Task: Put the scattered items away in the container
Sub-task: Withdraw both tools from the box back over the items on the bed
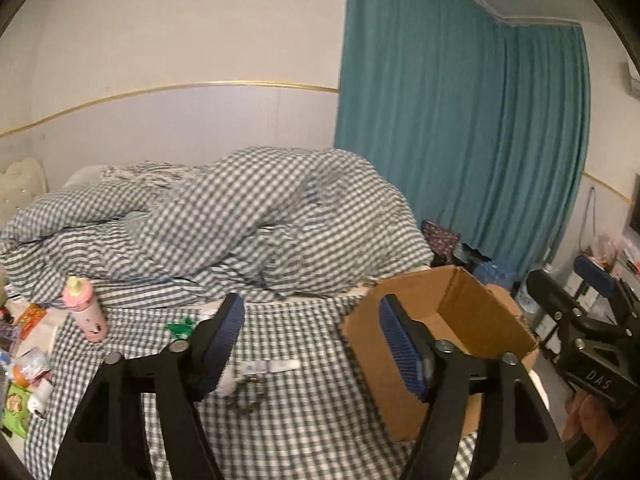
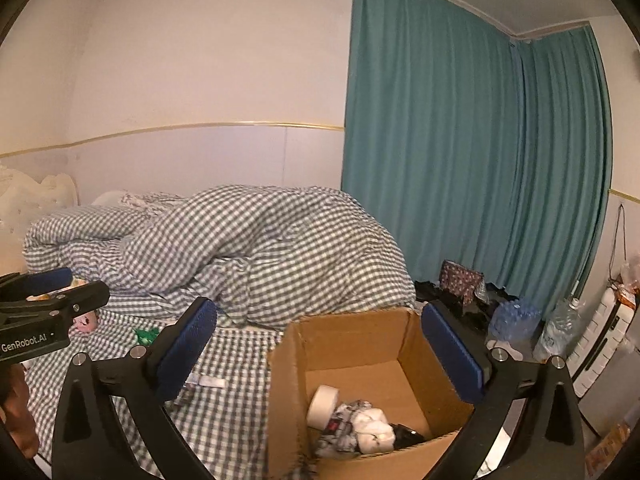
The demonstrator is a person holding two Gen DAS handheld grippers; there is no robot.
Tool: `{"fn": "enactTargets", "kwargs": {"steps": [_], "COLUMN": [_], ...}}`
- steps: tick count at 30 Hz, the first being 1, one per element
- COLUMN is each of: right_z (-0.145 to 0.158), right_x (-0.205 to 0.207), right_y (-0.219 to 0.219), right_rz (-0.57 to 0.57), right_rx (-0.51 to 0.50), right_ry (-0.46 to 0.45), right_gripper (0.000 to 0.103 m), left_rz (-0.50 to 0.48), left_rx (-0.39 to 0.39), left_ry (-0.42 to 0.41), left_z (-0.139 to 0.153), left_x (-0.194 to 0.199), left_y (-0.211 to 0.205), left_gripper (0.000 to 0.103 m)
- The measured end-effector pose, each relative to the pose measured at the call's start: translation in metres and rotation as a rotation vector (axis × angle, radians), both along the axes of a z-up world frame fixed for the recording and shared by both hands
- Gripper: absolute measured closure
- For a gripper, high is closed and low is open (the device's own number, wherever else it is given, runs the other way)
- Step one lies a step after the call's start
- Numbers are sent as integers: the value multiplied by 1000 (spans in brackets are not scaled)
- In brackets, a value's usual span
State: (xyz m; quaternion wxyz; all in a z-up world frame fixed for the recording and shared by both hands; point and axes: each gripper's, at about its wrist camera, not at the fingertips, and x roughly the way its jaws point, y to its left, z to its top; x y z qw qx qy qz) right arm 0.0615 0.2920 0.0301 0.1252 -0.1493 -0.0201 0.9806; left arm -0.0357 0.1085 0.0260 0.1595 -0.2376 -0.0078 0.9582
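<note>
1. Two tongs, both spread, nothing between the pads: left tongs point(image 1: 312, 344), right tongs point(image 2: 320, 354).
2. Cardboard box point(image 2: 436, 364) sits on the bed point(image 1: 304, 412) at its edge, at 4 o'clock in the left wrist view, at 6 o'clock in the right.
3. Inside the box: tape roll point(image 2: 323, 405), crumpled white cloth point(image 2: 370, 428), something black beside it.
4. Still on the bed: pink bottle point(image 1: 85, 309) at 9 o'clock, green item point(image 1: 181, 327), white strip point(image 1: 270, 366).
5. Snack packets point(image 1: 16, 402) at the left edge.

left tool point(image 1: 312, 344) open, empty, above checked bed point(image 1: 304, 420); cardboard box point(image 1: 440, 320) right; pink bottle point(image 1: 85, 309) left.
</note>
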Motion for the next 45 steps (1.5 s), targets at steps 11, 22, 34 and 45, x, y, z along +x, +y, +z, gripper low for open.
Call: {"fn": "enactTargets", "kwargs": {"steps": [11, 22, 34, 45], "right_z": [3, -6, -24, -45], "right_x": [-7, -26, -47, -71], "right_y": [-44, -84, -112, -125], "right_rz": [65, 137, 183, 205], "right_rx": [16, 9, 10, -1], "right_ry": [2, -14, -60, -115], "right_gripper": [0, 0, 0, 0], "left_rz": [128, 242, 341, 347], "left_rx": [10, -5, -11, -105], "left_ry": [26, 36, -5, -2], "left_z": [3, 1, -16, -34], "left_x": [8, 16, 4, -9], "left_y": [-69, -125, -171, -170], "left_gripper": [10, 0, 0, 0]}}
